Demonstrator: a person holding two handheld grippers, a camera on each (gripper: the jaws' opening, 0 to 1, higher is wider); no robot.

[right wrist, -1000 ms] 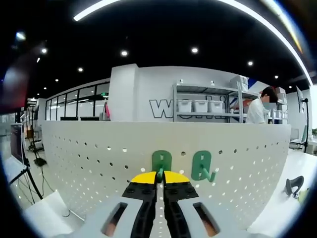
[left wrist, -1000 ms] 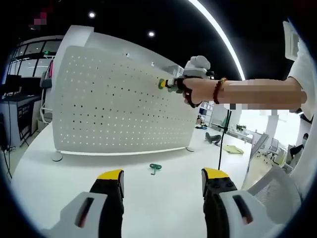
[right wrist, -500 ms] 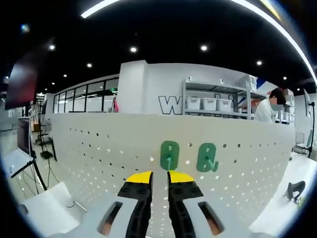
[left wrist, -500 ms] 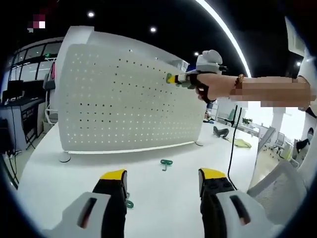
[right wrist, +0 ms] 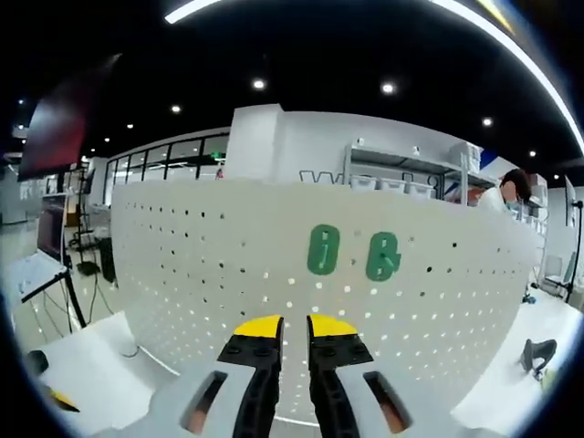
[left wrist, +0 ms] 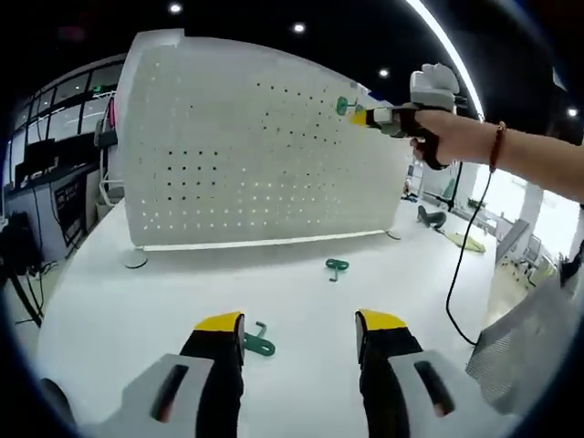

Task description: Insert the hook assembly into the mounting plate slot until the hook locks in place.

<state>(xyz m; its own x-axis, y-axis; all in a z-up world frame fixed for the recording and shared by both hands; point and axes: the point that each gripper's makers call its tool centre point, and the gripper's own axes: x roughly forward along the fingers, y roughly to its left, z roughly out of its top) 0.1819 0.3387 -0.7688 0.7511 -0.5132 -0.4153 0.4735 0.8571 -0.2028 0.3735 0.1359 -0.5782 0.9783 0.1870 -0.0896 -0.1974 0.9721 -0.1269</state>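
The white pegboard (left wrist: 237, 155) stands upright on the white table (left wrist: 137, 310). In the right gripper view two green hooks (right wrist: 323, 250) (right wrist: 382, 256) hang side by side on the pegboard (right wrist: 201, 265). My right gripper (right wrist: 294, 326) is a little way back from them, open by a narrow gap, holding nothing. In the left gripper view a hand holds that right gripper (left wrist: 363, 116) next to a mounted hook (left wrist: 344, 106) near the board's top. Two loose green hooks (left wrist: 336, 266) (left wrist: 258, 343) lie on the table. My left gripper (left wrist: 299, 321) is open just above the nearer one.
A black cable (left wrist: 461, 265) hangs from the right gripper's hand to the table edge. A dark object (right wrist: 537, 351) lies on the table to the right of the board. A mesh chair back (left wrist: 529, 338) stands at the right. A person (right wrist: 511, 196) stands by shelves behind the board.
My right gripper opened off the left hook, which stays on the board, and drew back. The left gripper's view came lower and nearer the table, bringing a second loose hook by its left jaw.
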